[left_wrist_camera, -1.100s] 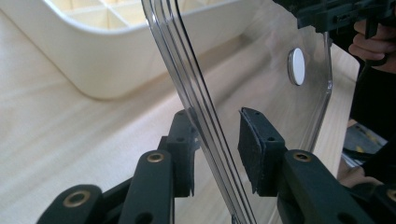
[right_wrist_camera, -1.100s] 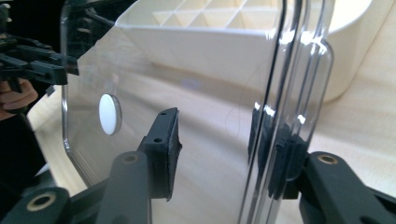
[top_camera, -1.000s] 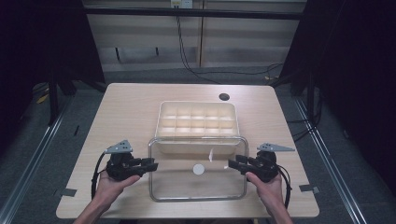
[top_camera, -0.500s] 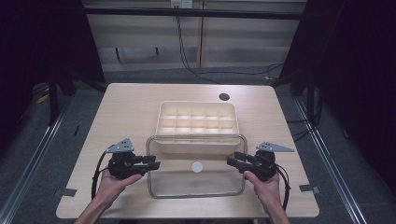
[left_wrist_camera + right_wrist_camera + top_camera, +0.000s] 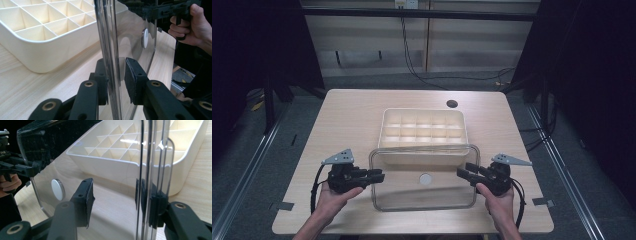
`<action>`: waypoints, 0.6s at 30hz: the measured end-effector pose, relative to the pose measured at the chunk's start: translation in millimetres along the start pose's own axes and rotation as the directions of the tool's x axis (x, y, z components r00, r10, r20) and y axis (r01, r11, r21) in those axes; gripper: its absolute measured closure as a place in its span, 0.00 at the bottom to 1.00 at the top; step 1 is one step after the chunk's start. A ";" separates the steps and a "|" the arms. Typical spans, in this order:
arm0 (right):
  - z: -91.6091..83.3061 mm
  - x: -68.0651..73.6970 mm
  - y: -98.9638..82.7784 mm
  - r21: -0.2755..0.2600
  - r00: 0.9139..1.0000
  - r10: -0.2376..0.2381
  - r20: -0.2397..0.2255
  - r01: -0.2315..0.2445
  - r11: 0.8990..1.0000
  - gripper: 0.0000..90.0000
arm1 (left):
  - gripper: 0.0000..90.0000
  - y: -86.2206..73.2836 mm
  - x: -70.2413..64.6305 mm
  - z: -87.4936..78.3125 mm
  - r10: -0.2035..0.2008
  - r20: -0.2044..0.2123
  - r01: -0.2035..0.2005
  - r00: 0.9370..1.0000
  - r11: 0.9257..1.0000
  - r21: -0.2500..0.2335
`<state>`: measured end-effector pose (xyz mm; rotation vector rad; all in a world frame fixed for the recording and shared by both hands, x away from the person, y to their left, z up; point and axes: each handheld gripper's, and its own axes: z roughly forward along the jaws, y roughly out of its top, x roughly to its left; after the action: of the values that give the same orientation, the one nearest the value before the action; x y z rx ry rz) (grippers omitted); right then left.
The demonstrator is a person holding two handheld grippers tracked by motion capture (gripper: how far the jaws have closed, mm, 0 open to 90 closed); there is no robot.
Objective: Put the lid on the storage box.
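The left gripper has its jaws closed on the left edge of the clear lid. The right gripper has just been opening its jaws; the lid's right edge stands between them, one pad apart from it. Beyond the jaws sits the cream compartment tray on the surface.

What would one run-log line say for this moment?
left claw: clamped on clear lid | right claw: opening, astride lid edge | tray: uncovered
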<state>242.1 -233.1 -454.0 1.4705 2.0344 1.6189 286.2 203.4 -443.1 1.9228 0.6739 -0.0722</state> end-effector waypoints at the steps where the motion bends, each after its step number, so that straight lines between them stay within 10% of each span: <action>1: -0.3 0.0 -0.4 -0.003 1.000 -0.002 0.002 0.002 1.000 0.52 | 0.82 0.0 0.0 0.2 0.000 0.007 0.000 1.000 1.000 0.000; 6: -3.2 -1.4 -1.6 -0.007 0.998 -0.019 0.053 0.020 1.000 0.45 | 0.84 -2.1 2.2 -2.3 -0.005 0.006 0.005 1.000 1.000 -0.004; 18: -10.4 -11.1 -1.0 0.004 0.999 -0.011 -0.034 0.011 1.000 0.65 | 0.80 0.4 4.7 -3.3 -0.030 -0.046 0.029 0.999 1.000 -0.011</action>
<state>240.5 -248.2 -455.3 1.4401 2.0615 1.6476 289.5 208.1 -443.0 1.9097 0.7322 -0.0431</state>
